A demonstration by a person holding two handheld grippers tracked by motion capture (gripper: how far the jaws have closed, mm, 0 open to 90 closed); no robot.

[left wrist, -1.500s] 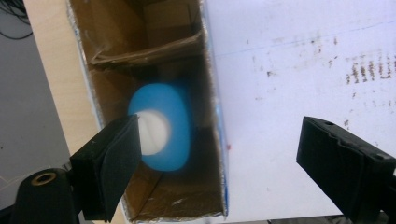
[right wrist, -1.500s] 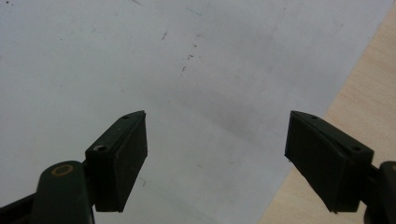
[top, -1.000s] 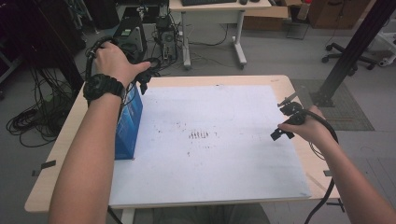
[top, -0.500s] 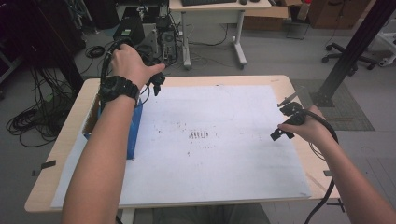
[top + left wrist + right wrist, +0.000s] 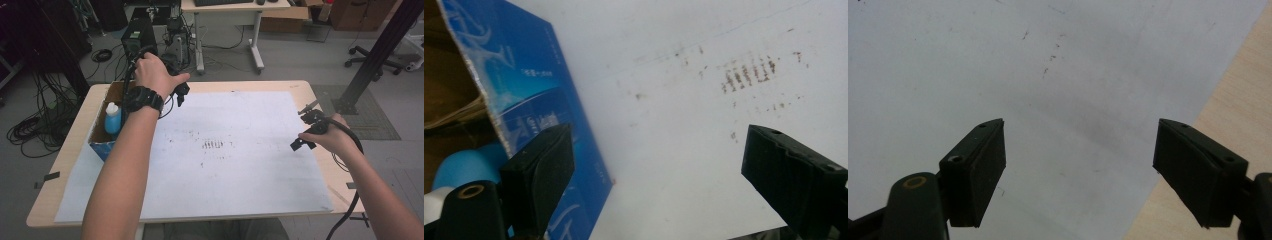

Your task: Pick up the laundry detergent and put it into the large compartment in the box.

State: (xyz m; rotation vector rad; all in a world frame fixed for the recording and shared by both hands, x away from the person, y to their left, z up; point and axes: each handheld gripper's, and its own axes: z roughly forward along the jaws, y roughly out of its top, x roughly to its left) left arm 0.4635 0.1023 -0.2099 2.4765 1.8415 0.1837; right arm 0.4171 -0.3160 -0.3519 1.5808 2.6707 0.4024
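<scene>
A white sheet [image 5: 240, 165] covers the wooden table [image 5: 295, 86]. At its left edge stands an open blue cardboard box [image 5: 100, 146] with a blue, white-capped bottle [image 5: 112, 119] inside. My left gripper [image 5: 180, 94] hangs open just past the box's far right corner, above the sheet. In the left gripper view its jaws [image 5: 659, 150] stand wide with nothing between them; the box wall [image 5: 534, 95] and the bottle [image 5: 461, 170] lie to their left. My right gripper [image 5: 301, 128] is held open low over the sheet's right side, its jaws [image 5: 1078, 145] empty.
A patch of dark marks [image 5: 215, 145] stains the middle of the sheet. Bare wood [image 5: 1228, 100] runs along the sheet's right edge. Beyond the table are a desk [image 5: 230, 7], equipment with cables [image 5: 137, 37], a black post [image 5: 380, 50] and an office chair [image 5: 410, 50].
My left hand has moved right, off the top of the box, so the box's inside and the bottle now show. The right hand has kept still.
</scene>
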